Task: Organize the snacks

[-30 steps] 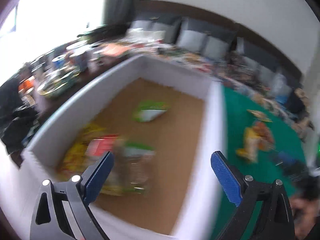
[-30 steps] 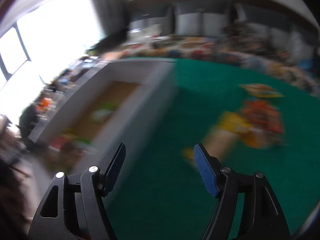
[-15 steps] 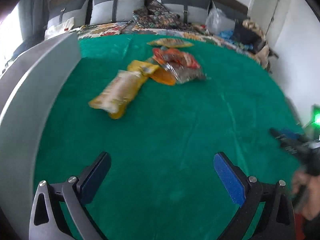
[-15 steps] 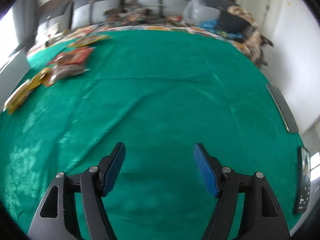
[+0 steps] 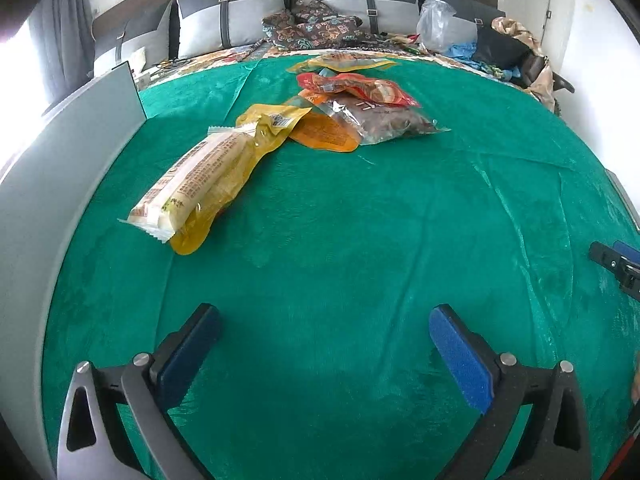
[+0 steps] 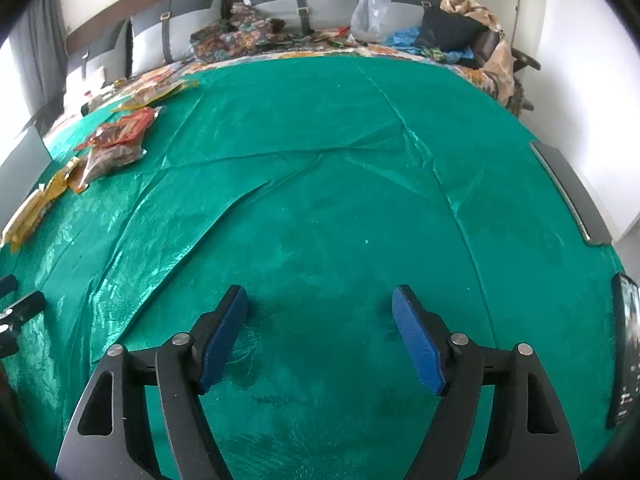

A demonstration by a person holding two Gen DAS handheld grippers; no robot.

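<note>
Snack packets (image 5: 280, 136) lie in a loose pile on the green cloth (image 5: 360, 220), beside a grey box wall (image 5: 60, 168). They look light, crinkly and slippery; pinch the nearest one across its middle. Left gripper (image 5: 324, 344) and right gripper (image 6: 320, 332) have just been widening, both empty.

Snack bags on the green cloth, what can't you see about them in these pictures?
- Left wrist view: orange pouch is partly covered by the yellow pouch and the clear bag.
- Both views: bag print is too small to read.
- Right wrist view: cream packet is cut off by the left edge.
- Left wrist view: white box shows only its outer wall.
</note>
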